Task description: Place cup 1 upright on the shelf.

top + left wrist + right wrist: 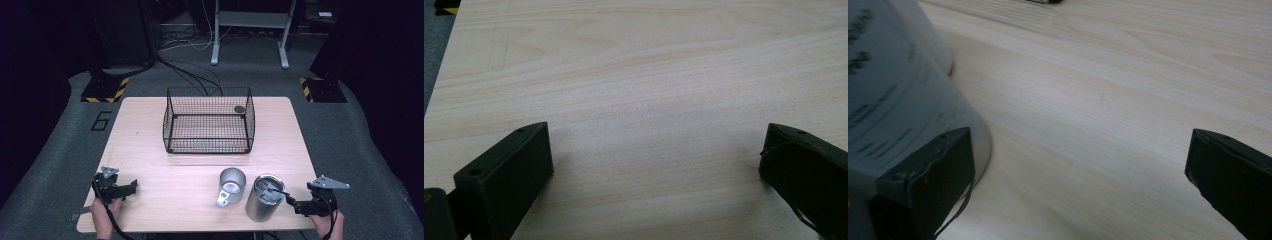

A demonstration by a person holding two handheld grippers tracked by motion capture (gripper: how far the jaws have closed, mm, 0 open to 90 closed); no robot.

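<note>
A tall steel tumbler (pixel 263 197) with a lid stands near the table's front edge, right of centre. A steel mug (pixel 232 184) with a handle stands just left of it. My right gripper (pixel 295 202) is open beside the tumbler's right side. In the right gripper view the tumbler (pixel 893 95) looms at the left, against the left finger (pixel 930 180); nothing lies between the jaws. My left gripper (pixel 131 186) rests open at the front left over bare wood. Its fingers (pixel 509 170) stand wide apart with nothing between them.
A black wire basket (pixel 209 120) stands at the middle back of the wooden table (pixel 150 150), with a small dark round thing (pixel 239 109) at its back right. Cables and a metal stand lie on the floor beyond.
</note>
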